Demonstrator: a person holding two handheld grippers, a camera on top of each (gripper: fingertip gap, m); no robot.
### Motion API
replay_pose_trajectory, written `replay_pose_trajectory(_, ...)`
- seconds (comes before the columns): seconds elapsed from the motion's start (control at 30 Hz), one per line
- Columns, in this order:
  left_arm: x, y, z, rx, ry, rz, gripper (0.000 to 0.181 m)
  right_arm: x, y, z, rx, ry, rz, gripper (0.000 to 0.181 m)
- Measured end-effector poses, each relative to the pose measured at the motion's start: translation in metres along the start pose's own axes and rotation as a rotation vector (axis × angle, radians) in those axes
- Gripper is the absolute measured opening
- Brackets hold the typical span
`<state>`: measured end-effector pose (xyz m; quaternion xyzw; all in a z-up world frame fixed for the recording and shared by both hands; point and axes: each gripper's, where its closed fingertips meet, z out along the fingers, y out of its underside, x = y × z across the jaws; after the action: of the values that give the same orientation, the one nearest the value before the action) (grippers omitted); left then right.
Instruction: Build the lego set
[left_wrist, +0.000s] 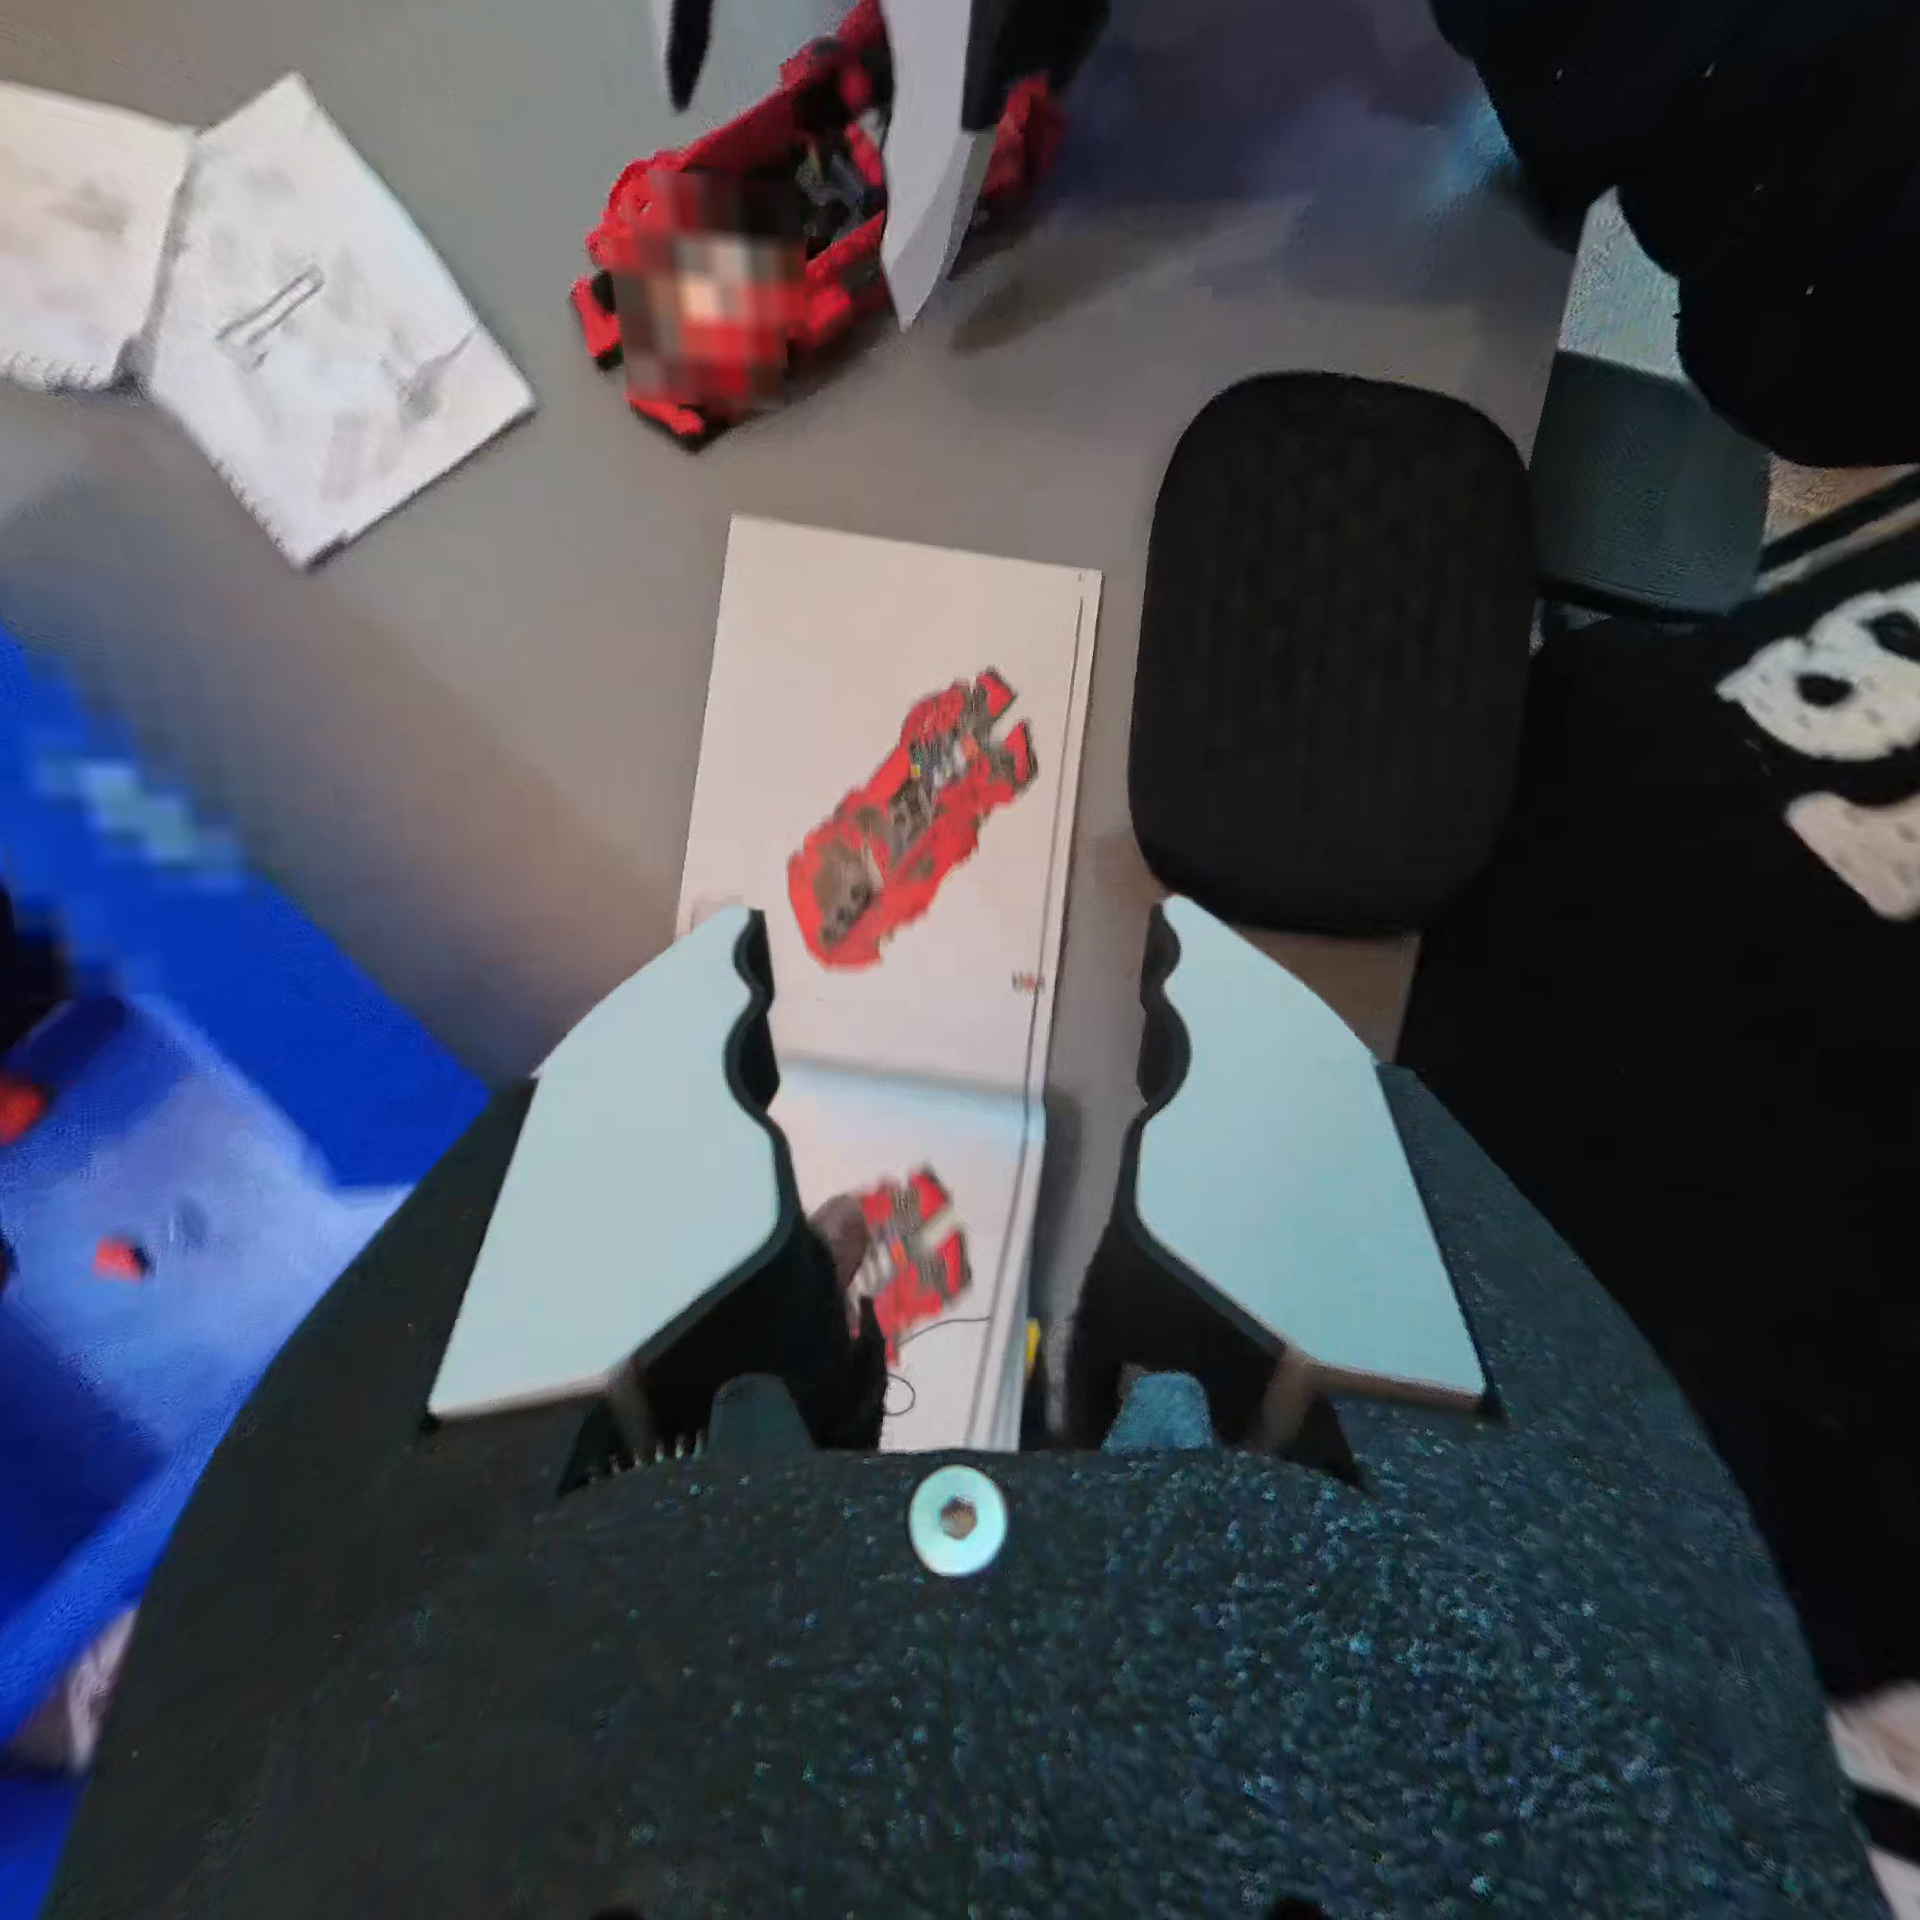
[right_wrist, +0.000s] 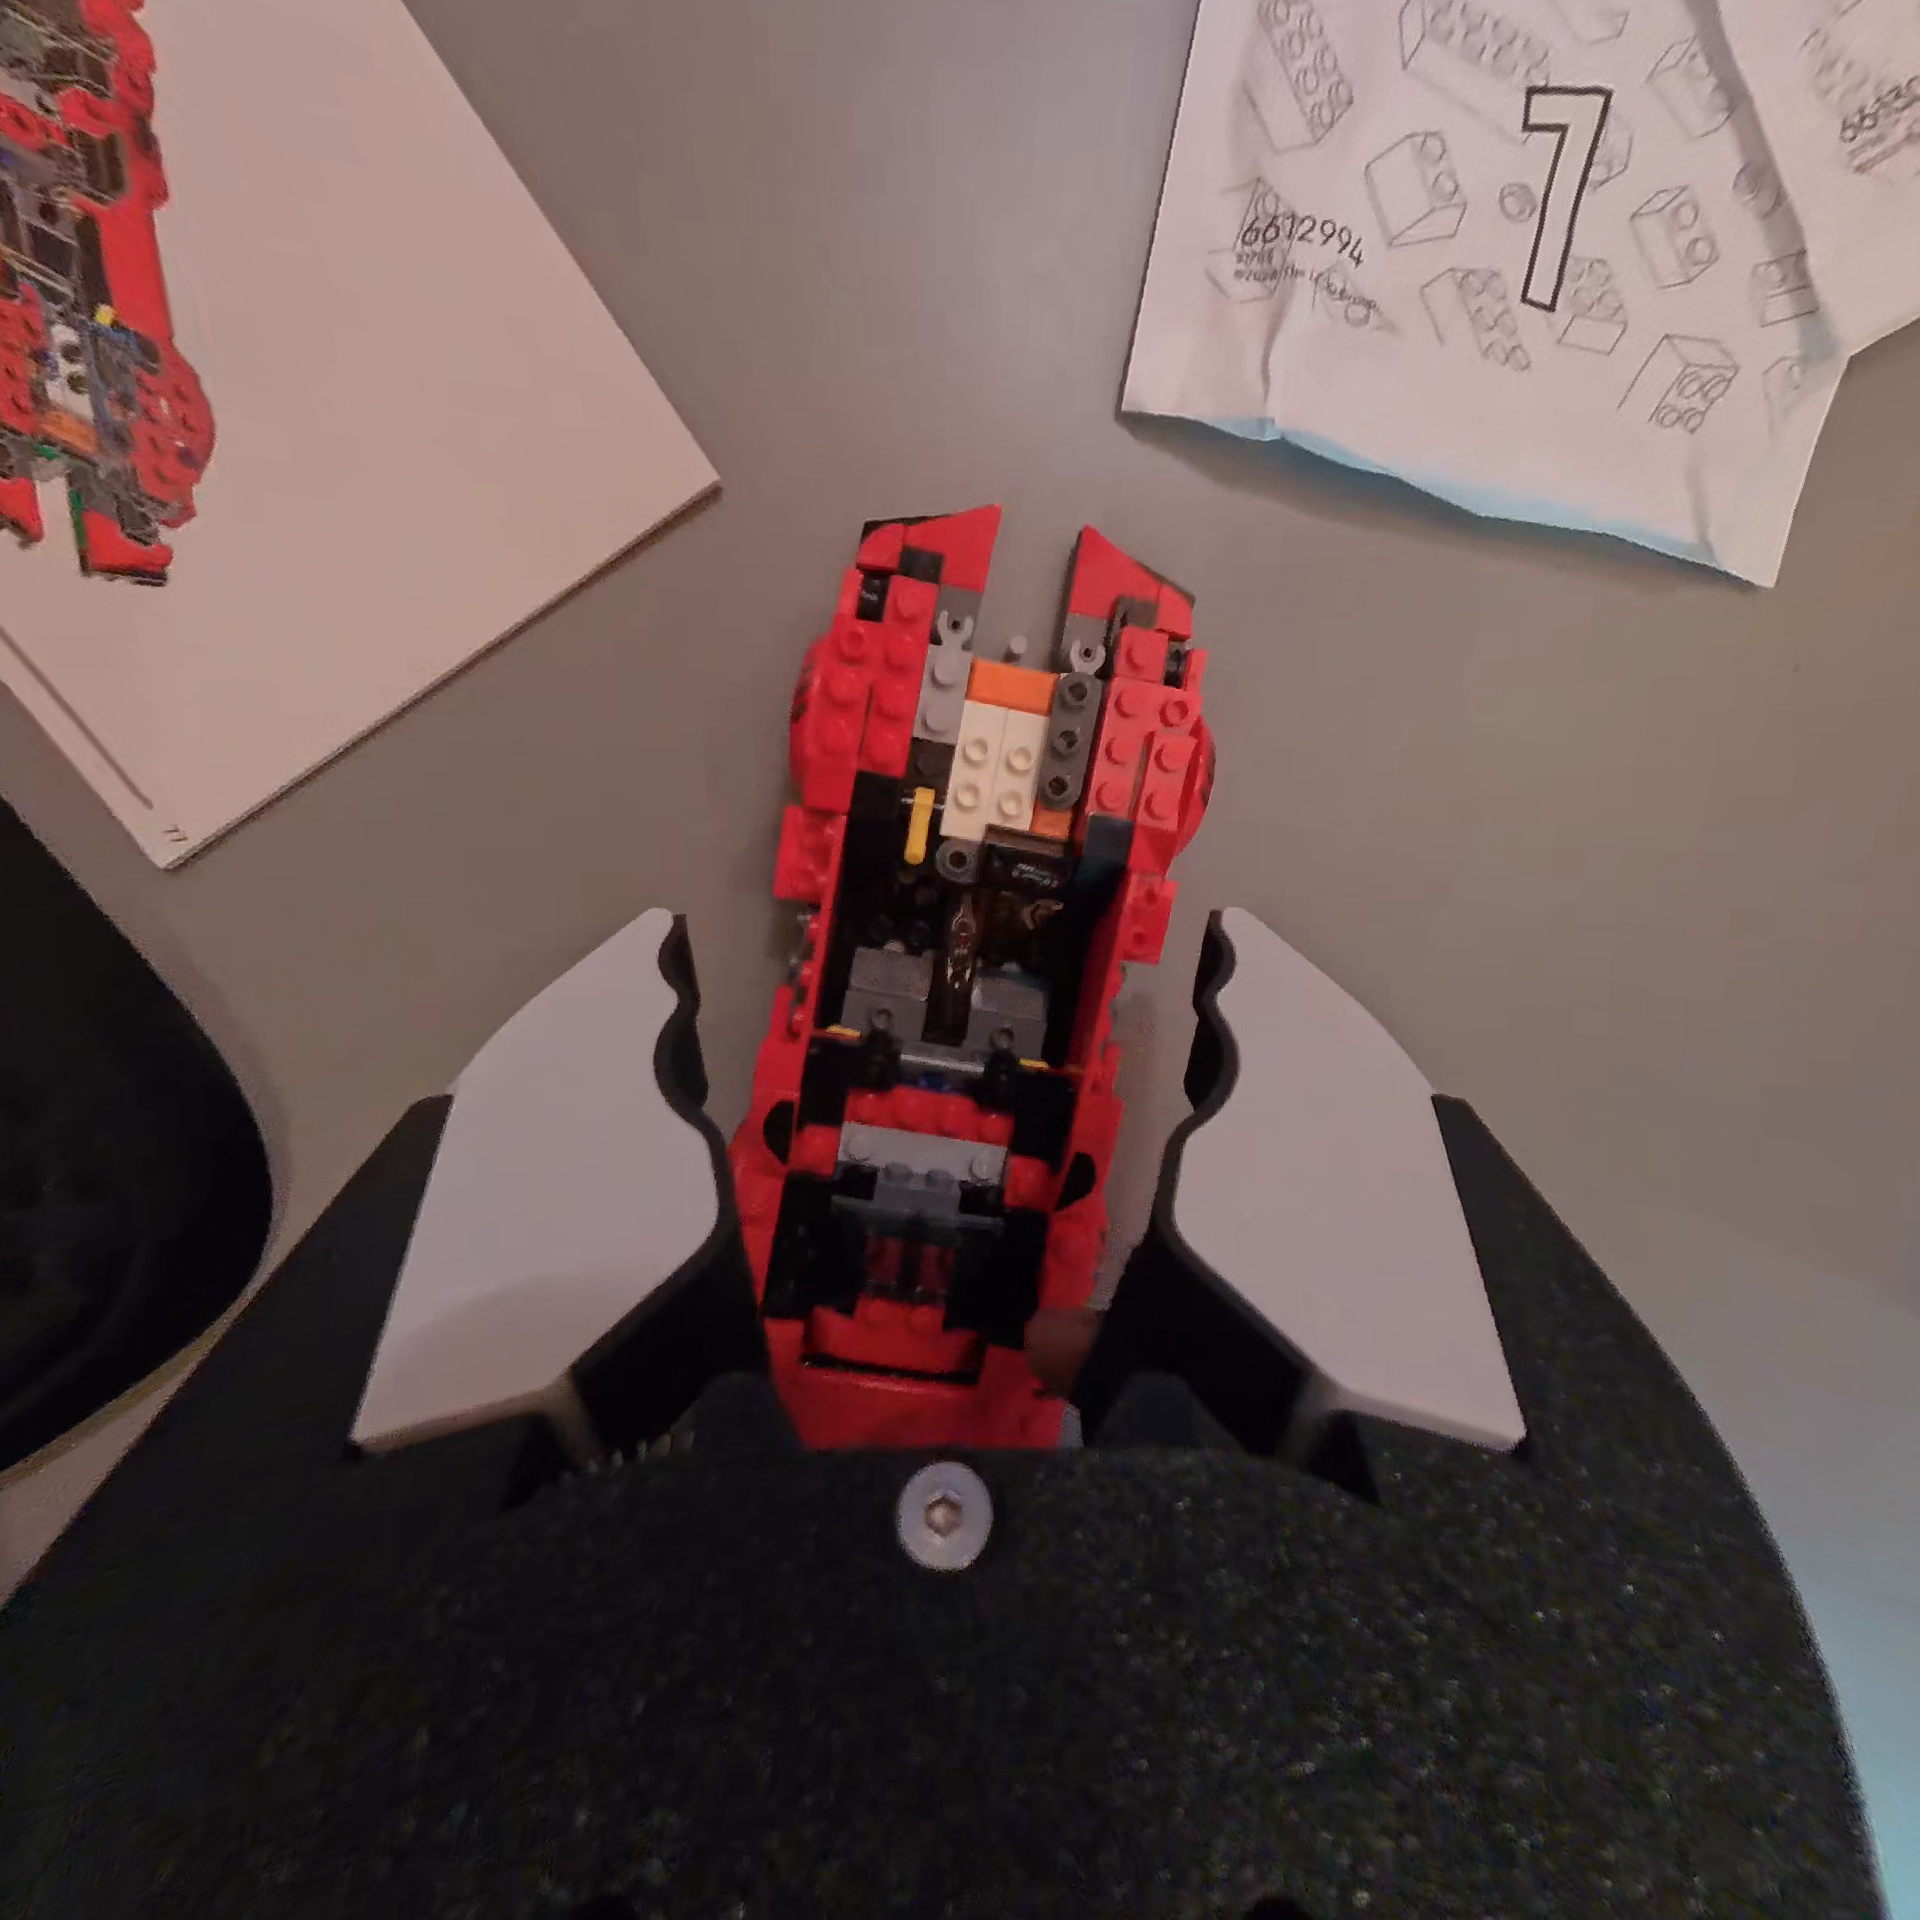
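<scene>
A partly built red lego car (right_wrist: 997, 748) lies on the grey table (right_wrist: 1455, 935), lengthwise between the fingers of my right gripper (right_wrist: 945, 935). That gripper is open, with its fingertips apart from the car's sides. The car also shows at the top of the left wrist view (left_wrist: 644, 208), with one white finger (left_wrist: 925, 177) of the right gripper over it. My left gripper (left_wrist: 956, 925) is open and empty above the open instruction booklet (left_wrist: 883, 748), whose pages picture the red car. The booklet also shows in the right wrist view (right_wrist: 364, 416).
Empty white paper parts bags (left_wrist: 312, 312) lie at the far left; they also show in the right wrist view (right_wrist: 1455, 312). A blue box (left_wrist: 208, 1039) with a few loose pieces is at the left. A black padded chair armrest (left_wrist: 1330, 655) sits by the table edge. Tip to tip, the grippers are about 25 cm apart.
</scene>
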<state>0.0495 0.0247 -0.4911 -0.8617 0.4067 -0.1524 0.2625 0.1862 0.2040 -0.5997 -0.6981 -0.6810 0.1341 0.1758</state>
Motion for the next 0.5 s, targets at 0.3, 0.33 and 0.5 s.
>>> replay_pose_trajectory(0.3, -0.072, -0.084, 0.083, 0.157, -0.1, 0.198, 0.0, -0.001, -0.002, 0.017, -0.02, -0.079, -0.073, 0.081)
replay_pose_trajectory(0.33, -0.074, -0.088, 0.09, 0.162, -0.095, 0.244, 0.0, -0.003, -0.002, 0.017, -0.018, -0.087, -0.094, 0.081)
replay_pose_trajectory(0.5, -0.063, -0.086, 0.13, 0.066, 0.106, 0.287, 0.0, -0.014, -0.006, 0.018, -0.004, -0.137, -0.206, 0.081)
